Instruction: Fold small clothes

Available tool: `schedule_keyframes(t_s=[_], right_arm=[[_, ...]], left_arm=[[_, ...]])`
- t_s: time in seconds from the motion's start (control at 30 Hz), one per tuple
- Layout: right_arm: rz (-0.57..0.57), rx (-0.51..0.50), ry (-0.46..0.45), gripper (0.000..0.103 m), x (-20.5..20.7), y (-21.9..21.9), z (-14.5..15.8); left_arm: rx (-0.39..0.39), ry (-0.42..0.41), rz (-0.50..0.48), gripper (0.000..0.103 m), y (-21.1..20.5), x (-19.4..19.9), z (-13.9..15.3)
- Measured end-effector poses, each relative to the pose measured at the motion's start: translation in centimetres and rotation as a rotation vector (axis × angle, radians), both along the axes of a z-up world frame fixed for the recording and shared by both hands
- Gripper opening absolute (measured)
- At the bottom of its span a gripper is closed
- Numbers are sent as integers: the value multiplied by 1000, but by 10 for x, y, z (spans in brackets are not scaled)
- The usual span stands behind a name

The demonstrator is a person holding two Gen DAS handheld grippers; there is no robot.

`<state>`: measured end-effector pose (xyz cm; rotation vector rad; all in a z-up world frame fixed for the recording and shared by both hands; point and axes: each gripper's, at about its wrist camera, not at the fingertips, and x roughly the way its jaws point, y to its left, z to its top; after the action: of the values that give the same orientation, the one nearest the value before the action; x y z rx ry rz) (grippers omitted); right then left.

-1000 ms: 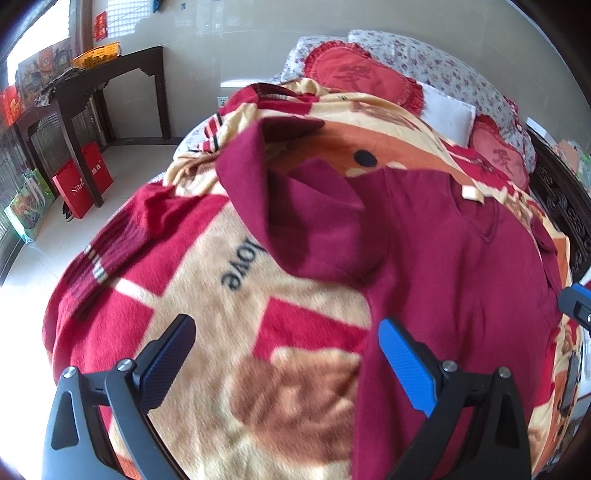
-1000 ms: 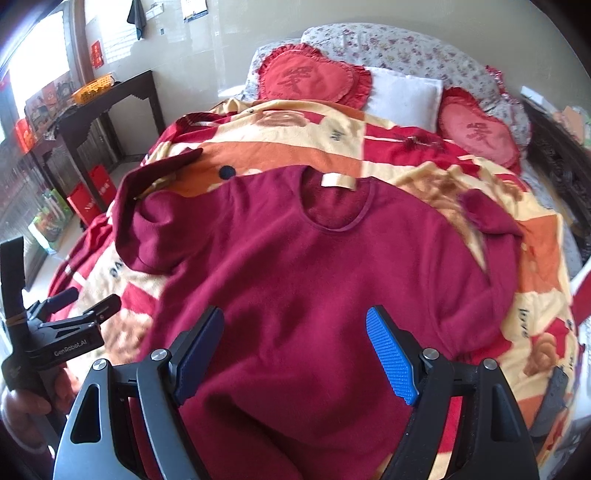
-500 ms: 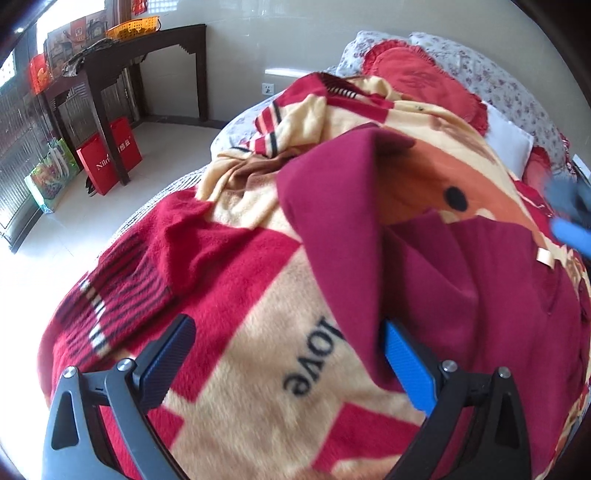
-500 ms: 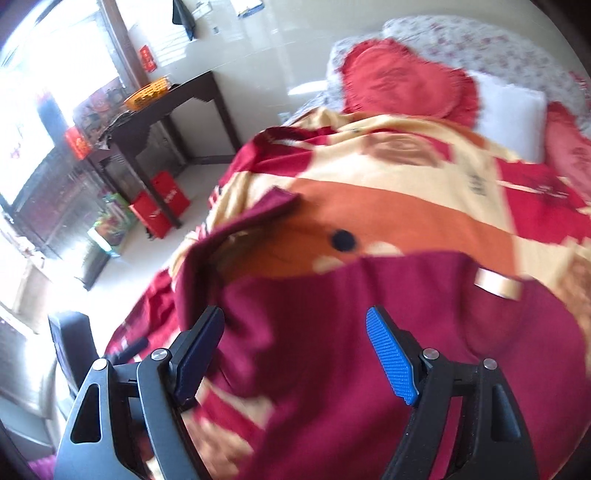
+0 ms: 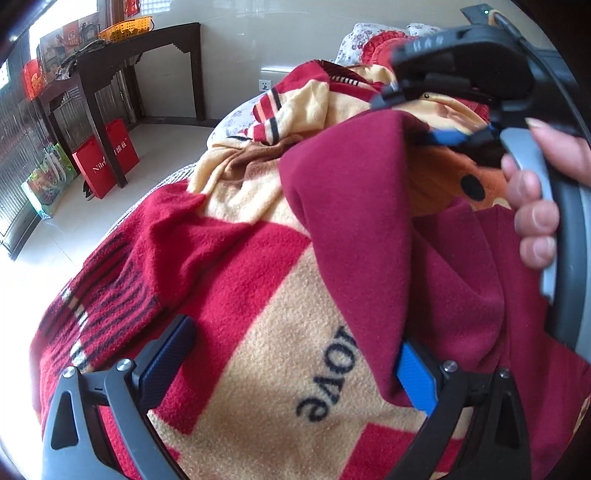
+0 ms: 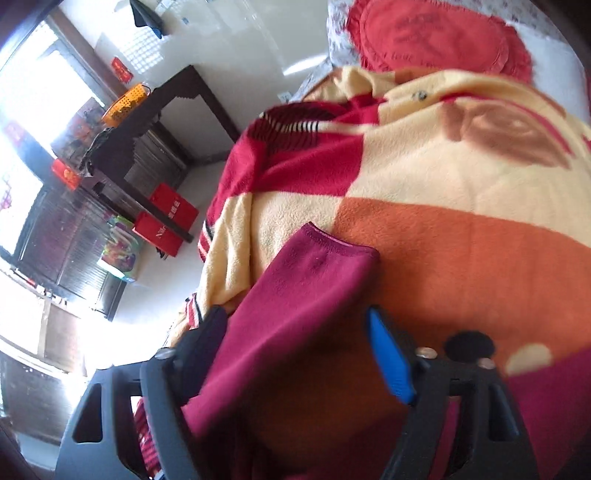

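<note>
A maroon sweater (image 5: 480, 280) lies on a red, cream and orange blanket (image 5: 229, 258) on the bed. Its left sleeve (image 5: 343, 206) runs from the cuff at the top down to my left gripper (image 5: 293, 365). That gripper is open over the blanket, with the sleeve's edge against its blue finger (image 5: 417, 376). A hand (image 5: 535, 214) holds my right gripper (image 5: 417, 118) at the cuff. In the right wrist view the sleeve (image 6: 295, 314) lies between the fingers of the right gripper (image 6: 295, 343), whose jaws are closing around it, and the cuff (image 6: 328, 247) sticks out beyond them.
A dark wooden side table (image 5: 110, 66) stands by the wall at left, with an orange basket (image 5: 125, 27) on it. Red gift bags (image 5: 107, 158) sit on the pale floor beside it. A red heart pillow (image 6: 436, 37) lies at the head of the bed.
The right gripper swept left from over the sweater's body to the sleeve cuff, and its jaws narrowed. It and its hand came into the left wrist view. The left gripper drew in beside the sleeve.
</note>
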<state>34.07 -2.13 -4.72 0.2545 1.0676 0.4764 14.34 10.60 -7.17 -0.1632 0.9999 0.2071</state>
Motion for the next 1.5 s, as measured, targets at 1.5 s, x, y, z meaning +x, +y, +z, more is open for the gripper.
schedule_keyframes(t_s=[1.5], right_arm=[[200, -238, -159, 19, -129, -112, 24]], left_arm=[[44, 32, -179, 102, -88, -22, -7]])
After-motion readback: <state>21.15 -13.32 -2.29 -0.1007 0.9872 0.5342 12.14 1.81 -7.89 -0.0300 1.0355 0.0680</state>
